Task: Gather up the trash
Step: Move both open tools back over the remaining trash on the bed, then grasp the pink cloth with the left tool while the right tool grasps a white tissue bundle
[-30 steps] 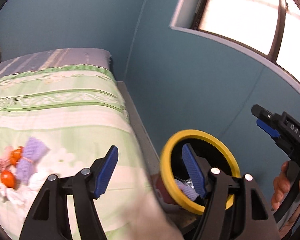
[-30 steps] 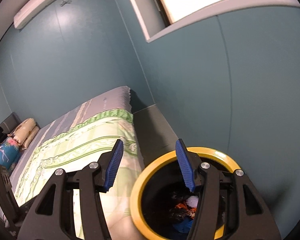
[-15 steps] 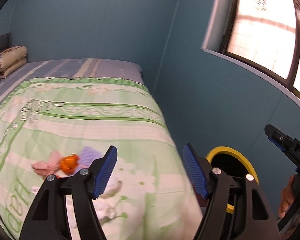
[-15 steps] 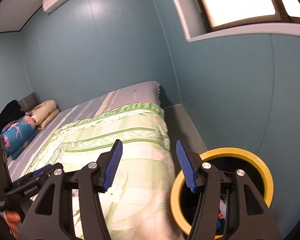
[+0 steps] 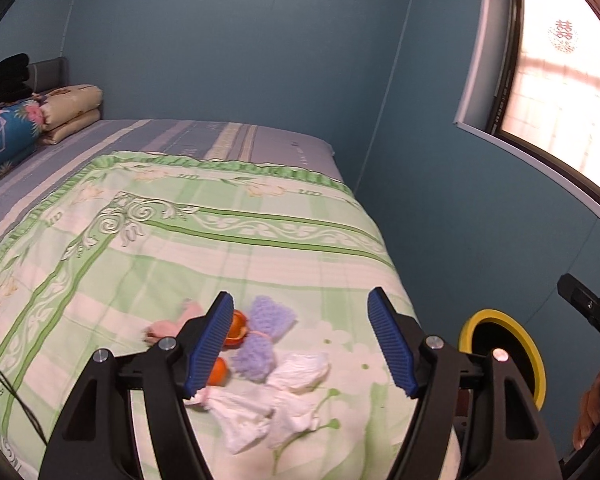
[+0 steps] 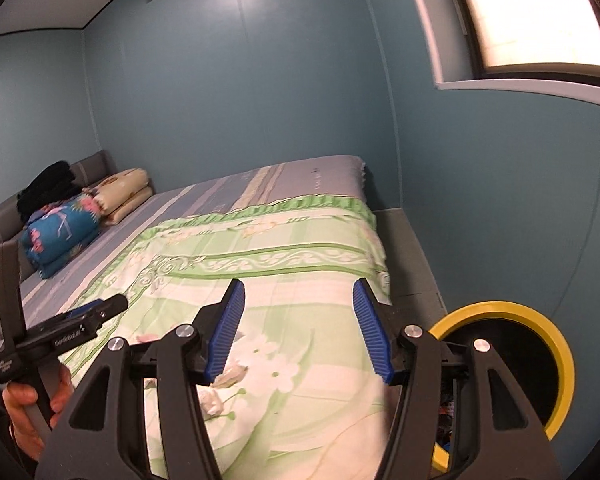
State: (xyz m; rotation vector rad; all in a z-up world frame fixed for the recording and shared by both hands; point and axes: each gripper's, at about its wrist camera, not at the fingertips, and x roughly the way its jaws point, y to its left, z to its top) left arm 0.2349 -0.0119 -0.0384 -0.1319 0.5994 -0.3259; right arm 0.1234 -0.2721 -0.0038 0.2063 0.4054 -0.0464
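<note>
A pile of trash lies on the green bedspread: orange peel, a purple knitted piece, crumpled white tissues and a pink scrap. My left gripper is open and empty, hovering just above and in front of the pile. A yellow-rimmed trash bin stands on the floor right of the bed; it also shows in the right wrist view with trash inside. My right gripper is open and empty over the bed's near edge, left of the bin.
Folded quilts and a black bundle sit at the bed's far head. Blue walls close in behind and to the right, with a window above the bin. A narrow floor strip runs between bed and wall.
Both grippers have swung left, away from the bin and over the bed. The trash pile has come between the left gripper's fingers in view. Both grippers stayed open.
</note>
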